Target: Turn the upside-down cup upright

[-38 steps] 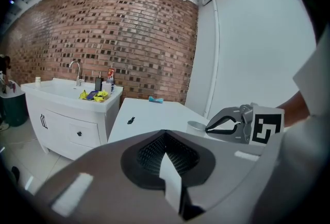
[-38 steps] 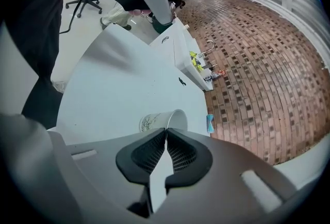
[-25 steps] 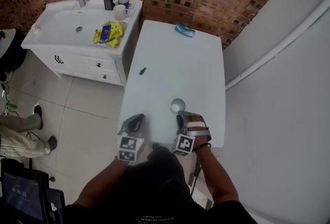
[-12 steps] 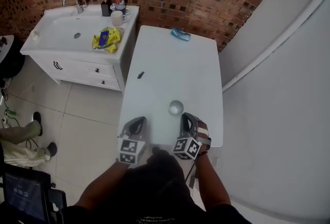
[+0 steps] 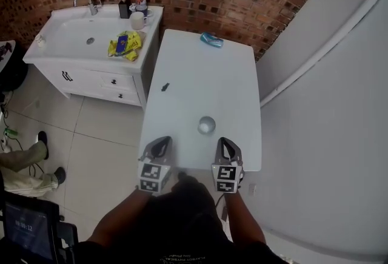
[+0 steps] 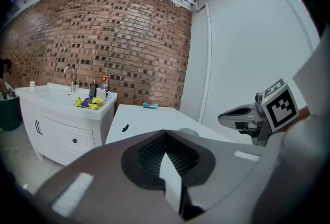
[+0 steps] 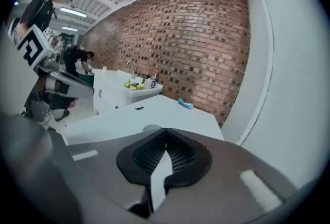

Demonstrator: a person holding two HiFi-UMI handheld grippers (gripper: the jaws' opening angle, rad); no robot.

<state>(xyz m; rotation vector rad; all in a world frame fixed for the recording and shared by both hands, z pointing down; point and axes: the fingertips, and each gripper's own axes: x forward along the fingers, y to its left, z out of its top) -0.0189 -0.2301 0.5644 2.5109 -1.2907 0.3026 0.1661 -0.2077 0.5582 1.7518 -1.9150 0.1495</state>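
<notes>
Upside down on the white table (image 5: 209, 68): 1 cup (image 5: 207, 125). At 7 o'clock from it, left gripper (image 5: 161, 141), jaws pressed together, empty. At 5 o'clock, right gripper (image 5: 225, 142), same.

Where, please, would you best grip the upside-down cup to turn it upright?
Grip the cup across its side wall, probably with the right tongs from the near edge: it stands rim-down on the table, leaving only wall and base free.
</notes>
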